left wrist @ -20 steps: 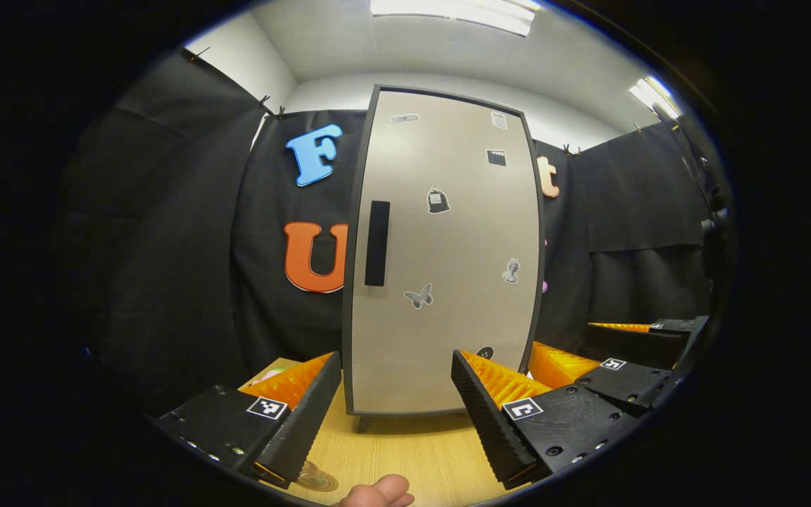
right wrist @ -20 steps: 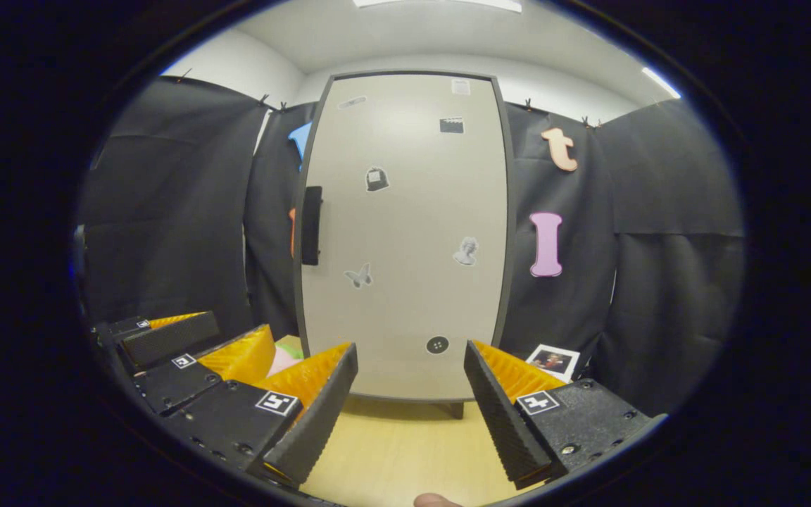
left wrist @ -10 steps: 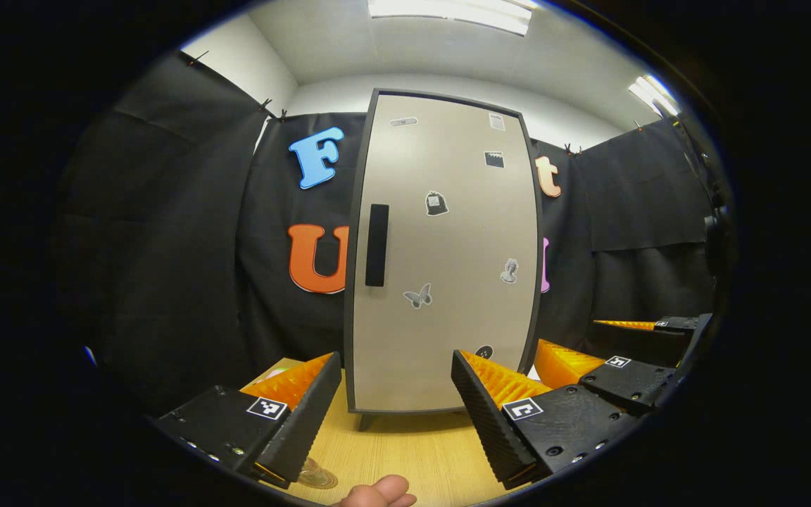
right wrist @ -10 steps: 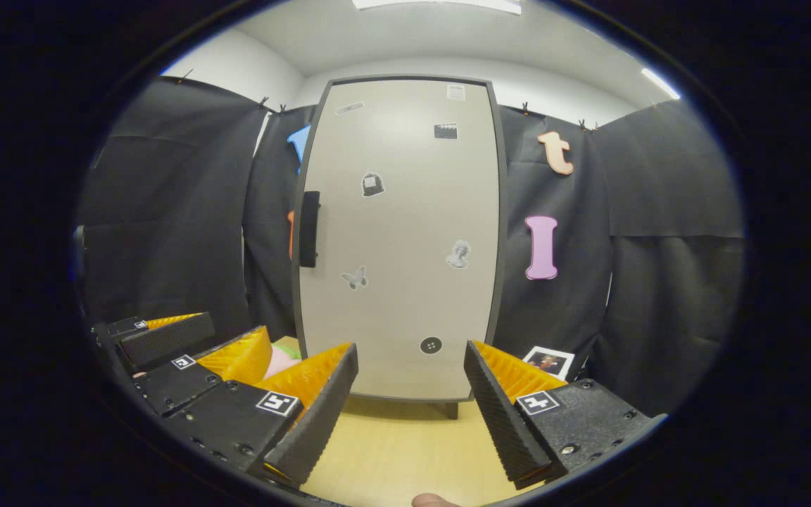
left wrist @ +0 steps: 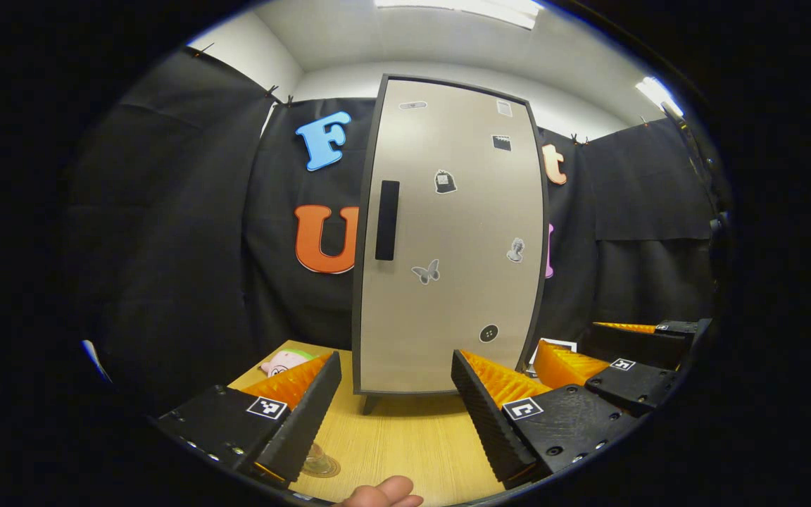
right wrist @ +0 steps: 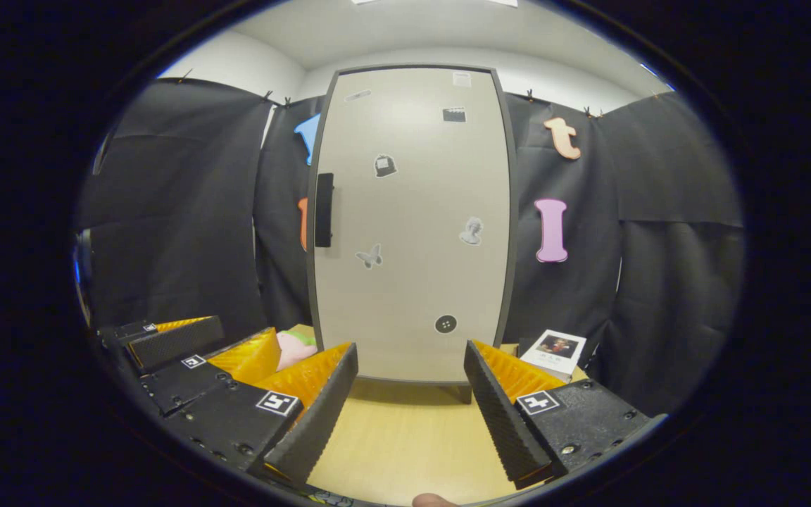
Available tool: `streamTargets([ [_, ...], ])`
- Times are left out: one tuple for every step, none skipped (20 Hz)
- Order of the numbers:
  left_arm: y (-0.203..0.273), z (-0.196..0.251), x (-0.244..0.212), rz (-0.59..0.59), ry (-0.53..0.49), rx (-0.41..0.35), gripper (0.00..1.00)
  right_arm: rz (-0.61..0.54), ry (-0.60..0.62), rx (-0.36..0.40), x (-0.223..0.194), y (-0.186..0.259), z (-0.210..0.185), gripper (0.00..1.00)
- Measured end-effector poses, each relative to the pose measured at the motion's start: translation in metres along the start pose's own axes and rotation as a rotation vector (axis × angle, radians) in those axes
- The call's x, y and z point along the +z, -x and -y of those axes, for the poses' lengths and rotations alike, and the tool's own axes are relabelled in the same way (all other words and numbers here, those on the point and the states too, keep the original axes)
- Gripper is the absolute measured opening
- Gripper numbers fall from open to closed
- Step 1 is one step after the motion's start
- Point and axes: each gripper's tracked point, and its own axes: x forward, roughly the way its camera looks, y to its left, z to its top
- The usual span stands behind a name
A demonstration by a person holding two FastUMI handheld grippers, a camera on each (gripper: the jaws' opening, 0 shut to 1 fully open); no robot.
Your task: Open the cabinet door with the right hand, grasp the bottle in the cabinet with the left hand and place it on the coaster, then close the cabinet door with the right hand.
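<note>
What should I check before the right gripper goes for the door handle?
1. Door shut, opening step still to do: ok.
2. Handle in plain sight, nothing in front of it: ok.
3. Right gripper open, holding nothing: ok.
4. Left gripper open, holding nothing, ready for the bottle: ok.
5. Right gripper lined up with the handle: not ok; the handle sits up and to the left of its fingers in the right gripper view.
6. Bottle inside the cabinet: cannot tell, the door hides it.
</note>
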Motion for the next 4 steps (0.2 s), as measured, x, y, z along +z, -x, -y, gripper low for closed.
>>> streamTargets([
  [-0.0005,-0.0002,0.0020,0.006,-0.011,-0.001,0.95,0.001,0.005,-0.001,0.0007,-0.0006,0.0000,0.98],
  [-0.0013,-0.0002,0.0032,0.008,-0.016,-0.006,0.95,0.001,0.011,-0.001,0.0013,-0.0011,0.0001,0.98],
  [-0.0027,0.0000,0.0016,0.005,-0.016,-0.008,0.95,0.001,0.018,-0.004,0.0030,-0.0023,-0.0003,0.98],
  [-0.0033,-0.0003,0.0004,-0.002,-0.011,-0.010,0.95,0.001,0.025,-0.005,0.0040,-0.0030,0.0003,0.98],
])
